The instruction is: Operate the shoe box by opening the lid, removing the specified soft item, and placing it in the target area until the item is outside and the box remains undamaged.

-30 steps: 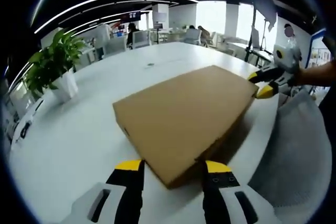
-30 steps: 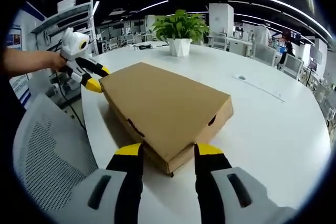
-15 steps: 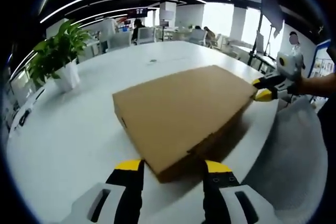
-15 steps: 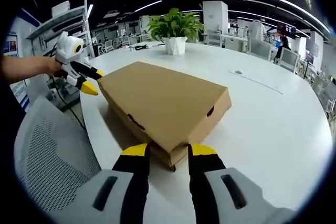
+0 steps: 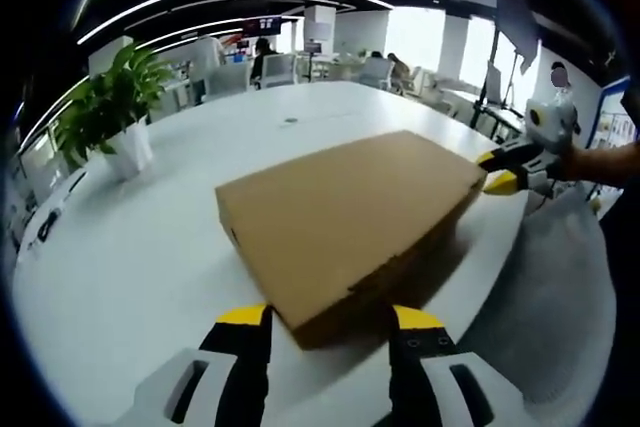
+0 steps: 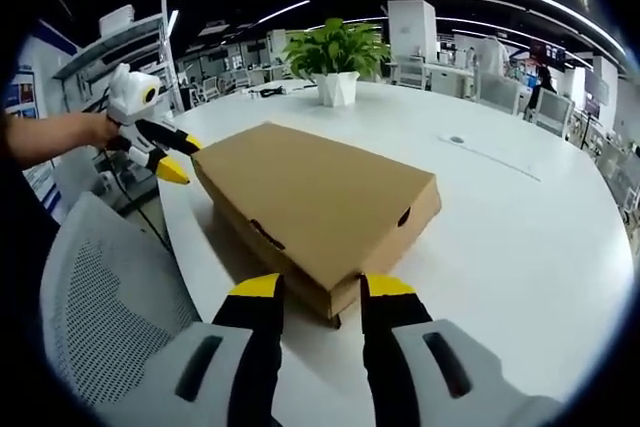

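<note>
1. Little has changed over the last second: the shoe box (image 5: 345, 222) sits in the same spot on the white surface (image 5: 150, 257) with its lid closed, and my two claws have kept their stations at opposite corners of it. The right claw's jaws stand a shade narrower than they did a second ago.
2. Left claw (image 5: 330, 319), left gripper view: yellow-tipped jaws spread apart, straddling the near corner of the box. I cannot tell whether the tips touch the cardboard. Released, nothing gripped.
3. Right claw (image 6: 316, 287), right gripper view: jaws also apart, one on each side of the near box corner, close against the lower edge. Released, nothing gripped.
4. Cross-check: in the left gripper view the right claw (image 5: 500, 169) sits at the far right corner of the box, held by a hand (image 5: 590, 162). In the right gripper view the left claw (image 6: 172, 159) sits just beside the far left corner, jaws apart.
5. Box: plain brown cardboard, flat lid fully down, a small dark slot in the side wall facing the right gripper view. The soft item is not visible with the lid shut.
6. Surroundings: potted plant (image 6: 338, 57) in a white pot stands on the surface well beyond the box; grey mesh chair back (image 6: 110, 317) just beside the surface edge nearest me; office desks and chairs in the background.
</note>
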Demonstrator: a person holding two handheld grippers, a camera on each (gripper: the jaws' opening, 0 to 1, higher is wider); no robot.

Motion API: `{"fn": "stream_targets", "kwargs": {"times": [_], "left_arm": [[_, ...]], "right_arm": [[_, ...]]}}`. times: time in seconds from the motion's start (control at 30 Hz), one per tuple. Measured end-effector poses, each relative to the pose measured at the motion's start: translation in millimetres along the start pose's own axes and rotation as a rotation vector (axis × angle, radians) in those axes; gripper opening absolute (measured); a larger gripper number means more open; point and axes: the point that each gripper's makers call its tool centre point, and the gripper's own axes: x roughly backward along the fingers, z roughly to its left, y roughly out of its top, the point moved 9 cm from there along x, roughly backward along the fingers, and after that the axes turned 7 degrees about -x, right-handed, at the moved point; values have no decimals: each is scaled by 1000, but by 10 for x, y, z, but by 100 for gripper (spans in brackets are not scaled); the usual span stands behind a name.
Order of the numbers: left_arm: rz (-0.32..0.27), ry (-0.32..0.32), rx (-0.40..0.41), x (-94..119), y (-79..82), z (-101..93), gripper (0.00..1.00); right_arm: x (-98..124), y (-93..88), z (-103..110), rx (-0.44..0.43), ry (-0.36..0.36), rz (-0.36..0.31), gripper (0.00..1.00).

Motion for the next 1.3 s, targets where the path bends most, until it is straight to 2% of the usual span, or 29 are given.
{"fn": "stream_targets", "kwargs": {"times": [0.33,0.47,0.7,0.9,1.3], "left_arm": [[3,8,-15,95,156,-63,47],[-2,9,-18,149,217,-57,47],[-26,11,-20,258,337,-1,48],[-48,17,-29,325,407,141,48],[-106,46,-61,426,666,220,48]], "right_arm": [[102,151,17,-1,8,-11,28],[174,268,49,-18,20,-13,30],[246,414,65,-1,24,-22,30],[284,545,62,7,25,-36,30],[317,805,14,20,14,-86,33]]}}
